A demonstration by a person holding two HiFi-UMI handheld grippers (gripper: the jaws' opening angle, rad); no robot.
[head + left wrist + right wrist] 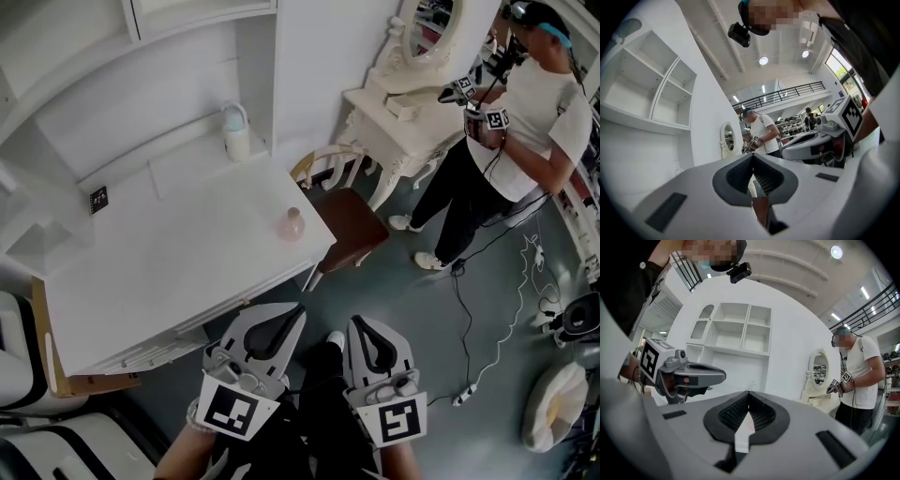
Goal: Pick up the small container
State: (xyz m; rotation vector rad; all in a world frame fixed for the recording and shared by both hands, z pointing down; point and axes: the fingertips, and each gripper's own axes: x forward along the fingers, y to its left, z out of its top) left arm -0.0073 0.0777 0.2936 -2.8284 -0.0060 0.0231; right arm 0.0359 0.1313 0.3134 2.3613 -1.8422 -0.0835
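Small container [292,223]: pale pink, looks like a round jar w/ narrower top. Stands upright on white table [169,272], near the table's right edge, by the corner closest to brown chair [349,223]. Nothing touching it. Only other thing on that side is a white bottle [235,131] far back by the wall, well apart.

Step in hand, as I judge it: the reach, not yet begun. Both claws held low in front of the person, off the table on the near side, well apart from the container.

How to do it well (my view):
- Open the jaws before going in, not at the jar. They're closed now and would just knock it.
- Left gripper [297,310] already points roughly at it, so prob. the natural pick.
- Come in over the near table edge, level, jaws either side of the body, below the narrow top.
- Jar is small and near the edge. A nudge to the right could send it off toward the chair, so close gently and lift straight up.

Claws:
- Left: in its own view the pads meet at the tips [753,157], nothing between. Closed, empty.
- Right gripper [357,323]: same, pads together at tips [749,393], only wall and shelves seen beyond. Closed, empty.
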